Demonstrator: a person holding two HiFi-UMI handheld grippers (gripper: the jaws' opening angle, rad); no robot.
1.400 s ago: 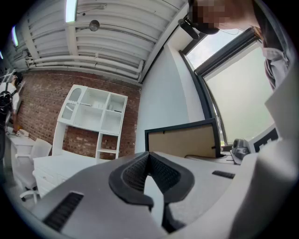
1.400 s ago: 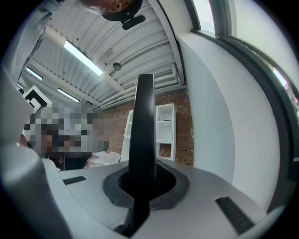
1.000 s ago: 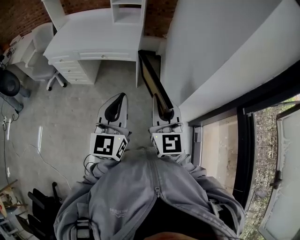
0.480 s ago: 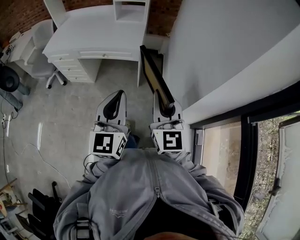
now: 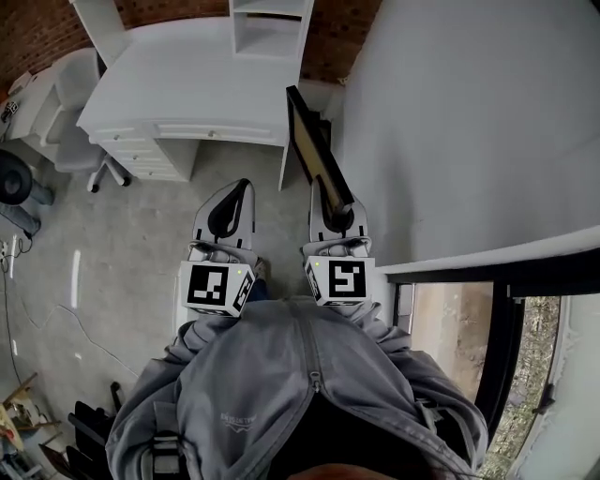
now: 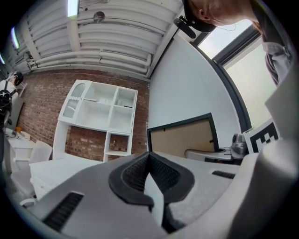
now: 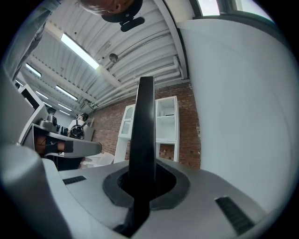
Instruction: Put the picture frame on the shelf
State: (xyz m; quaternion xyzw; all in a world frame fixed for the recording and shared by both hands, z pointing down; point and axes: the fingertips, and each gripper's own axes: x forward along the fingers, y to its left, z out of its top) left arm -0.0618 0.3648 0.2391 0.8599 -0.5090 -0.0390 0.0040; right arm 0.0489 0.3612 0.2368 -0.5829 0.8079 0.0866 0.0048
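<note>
The picture frame, black-edged with a tan back, stands on edge and reaches from my right gripper toward the white desk. That gripper is shut on its lower edge; in the right gripper view the black edge rises straight out of the shut jaws. My left gripper hangs beside it, shut and empty. From the left gripper view the frame's tan back shows to the right. The white shelf unit stands on the desk against the brick wall, its compartments open.
A white desk with drawers lies ahead, a white office chair at its left. A white wall runs close along the right, with a dark-framed window lower right. Cables lie on the grey floor.
Both grippers and the frame have come closer to the desk and shelf. The frame's far end has risen and now reaches the desk's corner. The jaws have not changed.
</note>
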